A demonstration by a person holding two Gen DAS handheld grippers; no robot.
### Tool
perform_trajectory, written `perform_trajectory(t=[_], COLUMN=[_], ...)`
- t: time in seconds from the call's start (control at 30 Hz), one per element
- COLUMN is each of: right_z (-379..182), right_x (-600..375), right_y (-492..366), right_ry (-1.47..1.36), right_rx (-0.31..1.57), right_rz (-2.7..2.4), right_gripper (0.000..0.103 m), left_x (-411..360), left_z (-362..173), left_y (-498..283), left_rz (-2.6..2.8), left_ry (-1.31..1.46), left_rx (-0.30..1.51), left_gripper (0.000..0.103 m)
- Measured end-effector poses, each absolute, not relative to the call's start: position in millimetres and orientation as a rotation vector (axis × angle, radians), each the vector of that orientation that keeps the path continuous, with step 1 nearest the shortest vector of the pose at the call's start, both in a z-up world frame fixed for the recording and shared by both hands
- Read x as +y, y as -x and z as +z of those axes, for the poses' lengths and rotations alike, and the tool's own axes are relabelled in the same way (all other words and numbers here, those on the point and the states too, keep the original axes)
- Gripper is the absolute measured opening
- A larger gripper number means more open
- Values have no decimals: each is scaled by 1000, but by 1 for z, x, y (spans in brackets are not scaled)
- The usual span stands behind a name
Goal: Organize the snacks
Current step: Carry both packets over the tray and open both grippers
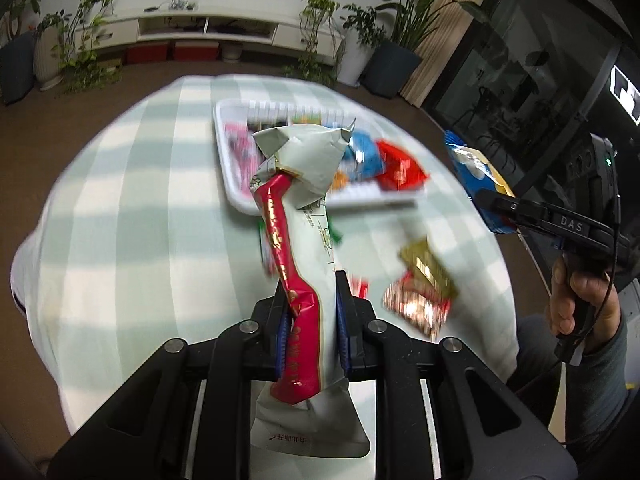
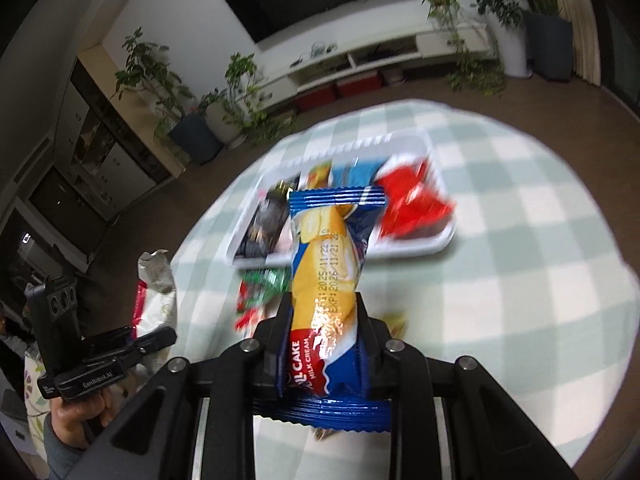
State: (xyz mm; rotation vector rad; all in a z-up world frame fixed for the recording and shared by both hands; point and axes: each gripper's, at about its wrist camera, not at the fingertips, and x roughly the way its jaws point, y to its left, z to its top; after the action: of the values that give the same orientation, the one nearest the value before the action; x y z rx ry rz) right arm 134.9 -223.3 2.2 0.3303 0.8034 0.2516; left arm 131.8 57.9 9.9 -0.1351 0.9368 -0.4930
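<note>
My left gripper [image 1: 313, 304] is shut on a tall white-and-red snack bag [image 1: 310, 208] and holds it above the round table. My right gripper [image 2: 323, 320] is shut on a blue-and-yellow milk cream cake packet [image 2: 328, 264], also held above the table. A white tray [image 1: 230, 160] lies beyond both, holding blue, red, pink and dark snack packets. The tray also shows in the right wrist view [image 2: 416, 248]. The right gripper with its blue packet [image 1: 476, 176] shows at the right of the left wrist view. The left gripper with its bag [image 2: 158, 292] shows at the left of the right wrist view.
A gold-and-red packet [image 1: 420, 292] lies on the checked green-and-white tablecloth [image 1: 140, 220] to the right of my left gripper. Green and red packets [image 2: 260, 292] lie just in front of the tray. Potted plants and a white TV cabinet stand behind the table.
</note>
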Motion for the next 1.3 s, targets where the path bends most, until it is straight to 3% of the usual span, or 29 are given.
perform_trajectory(t=[0.37,0.9,1.3], right_z=[53,-38,-60], right_x=[-208,-170,-172], right_y=[-206,-286,-304], right_ry=[-208,-137,-118], right_rx=[702,897,936], right_rz=[239,236,193], right_gripper=[28,28,28], left_x=[11,-38,-43], left_z=[46,-28,-56], left_y=[-251,-332,-346], left_rz=[-502,-437,-410], left_ry=[113,63,46], left_rx=[904,991,1013], left_gripper=[17,18,18])
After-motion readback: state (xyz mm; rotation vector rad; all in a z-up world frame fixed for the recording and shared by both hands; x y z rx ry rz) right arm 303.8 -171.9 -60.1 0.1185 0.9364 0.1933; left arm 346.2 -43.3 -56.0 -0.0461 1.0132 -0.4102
